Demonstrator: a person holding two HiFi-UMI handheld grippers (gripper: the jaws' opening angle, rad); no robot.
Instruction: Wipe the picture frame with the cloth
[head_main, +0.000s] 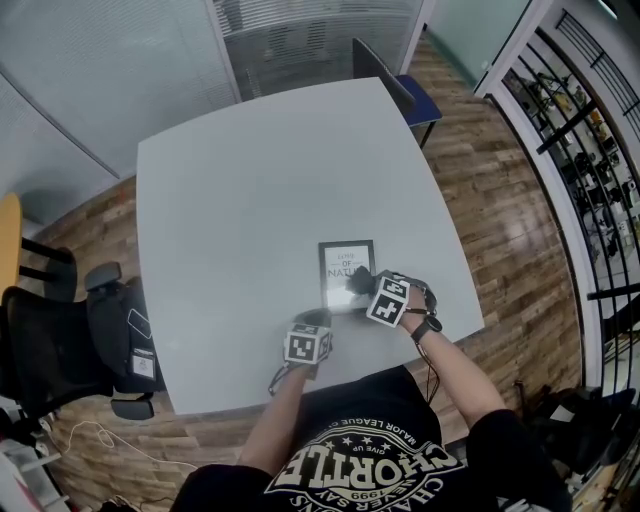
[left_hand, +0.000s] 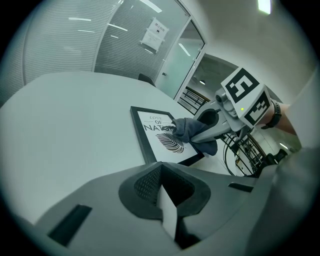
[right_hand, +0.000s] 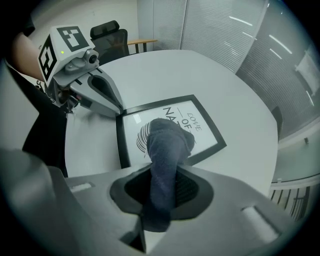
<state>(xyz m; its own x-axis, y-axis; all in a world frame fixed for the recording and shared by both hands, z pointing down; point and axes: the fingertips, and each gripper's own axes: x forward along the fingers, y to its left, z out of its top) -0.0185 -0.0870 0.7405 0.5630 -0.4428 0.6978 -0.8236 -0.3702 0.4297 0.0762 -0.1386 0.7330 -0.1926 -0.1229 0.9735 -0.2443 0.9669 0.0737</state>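
While the right tongs (right_hand: 161, 200) sit clamped on the dark grey cloth (right_hand: 167, 142), I note its bunched free end lying on the glass of the picture frame (head_main: 346, 262), over the printed leaf. Frame lies flat on the white surface (head_main: 250, 190), near the person's edge. Left tongs (left_hand: 167, 202): closed together, nothing between them, tip at the frame's near left corner. I cannot confirm contact there.

"LOVE OF NAT…" on picture frame (left_hand: 151, 133)
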